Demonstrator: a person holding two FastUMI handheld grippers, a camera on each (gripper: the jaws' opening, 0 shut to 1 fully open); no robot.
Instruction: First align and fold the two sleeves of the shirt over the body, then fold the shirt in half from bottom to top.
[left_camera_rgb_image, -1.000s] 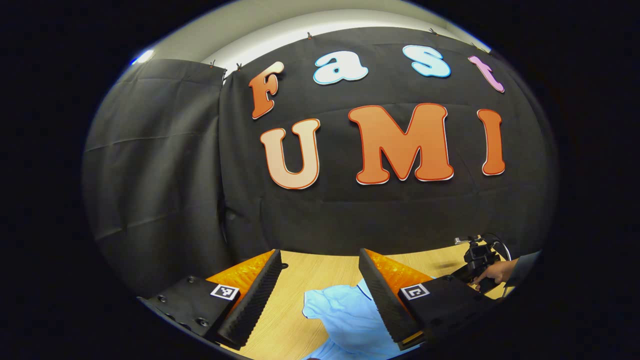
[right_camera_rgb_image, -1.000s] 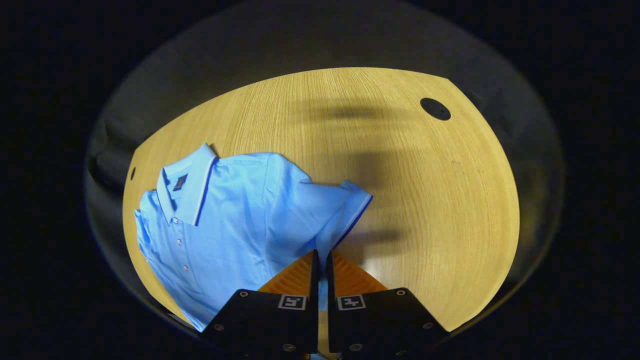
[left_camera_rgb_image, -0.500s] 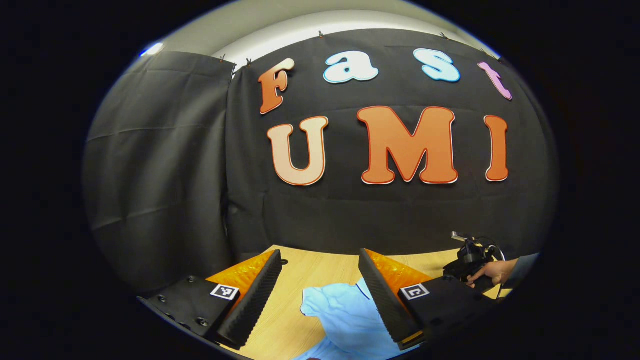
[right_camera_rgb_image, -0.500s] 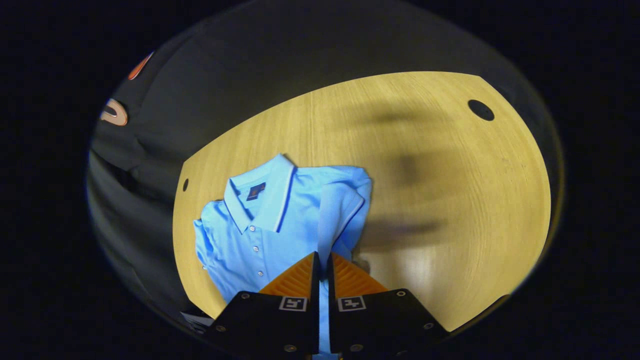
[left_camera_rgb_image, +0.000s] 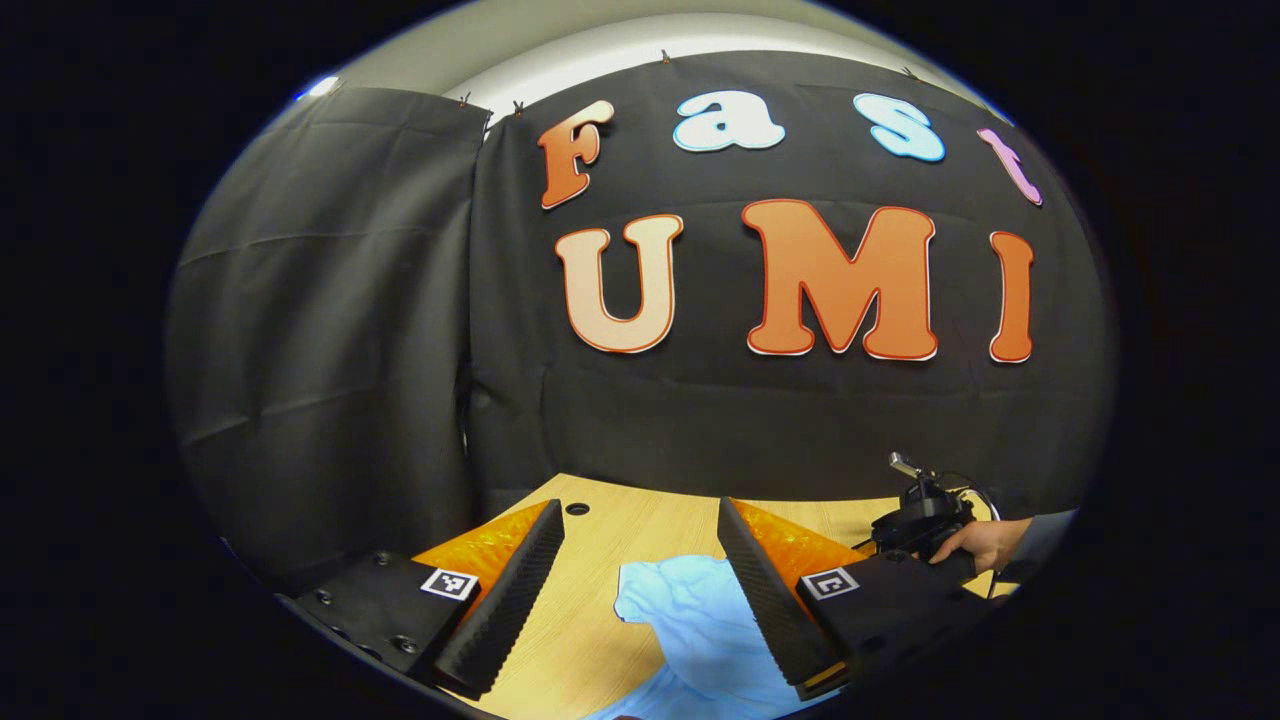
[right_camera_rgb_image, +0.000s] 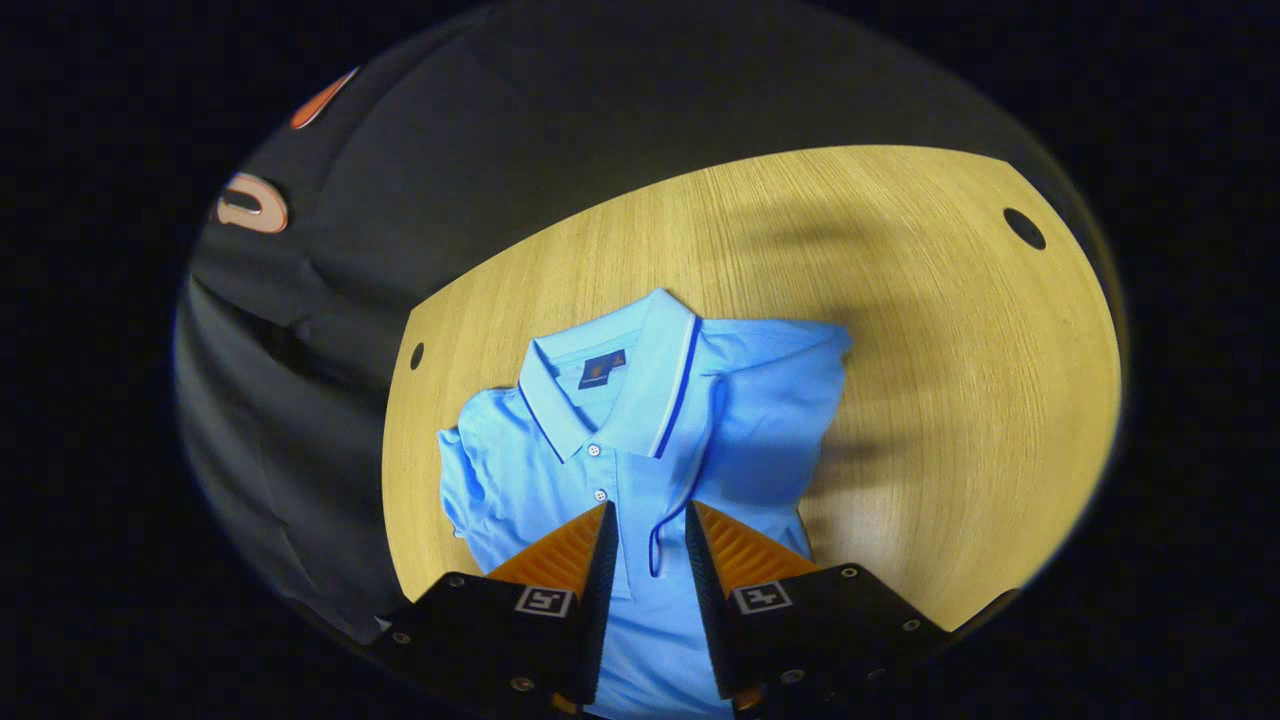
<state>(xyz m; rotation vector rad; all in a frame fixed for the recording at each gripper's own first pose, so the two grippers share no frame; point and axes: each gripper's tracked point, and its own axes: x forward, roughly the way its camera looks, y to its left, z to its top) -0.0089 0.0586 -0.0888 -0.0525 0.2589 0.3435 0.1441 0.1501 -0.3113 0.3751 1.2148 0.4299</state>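
1. Now the light blue polo shirt (right_camera_rgb_image: 640, 440) lies face up on the wooden bench (right_camera_rgb_image: 930, 400), collar toward the far edge, one sleeve (right_camera_rgb_image: 770, 410) laid over the chest.
2. Over it, the right gripper (right_camera_rgb_image: 645, 545) hangs above the button placket, its jaws a little apart and holding nothing.
3. Further off, the left gripper (left_camera_rgb_image: 640, 590) hovers above the bench with its jaws wide open and empty, shirt cloth showing between them.
4. Judging by the folds, the knit is soft, light and limp; it will sag and wrinkle if lifted at one point.
5. Best hold, I judge, is a pinch on a hem or cuff edge, through both layers, then dragged low and flat.
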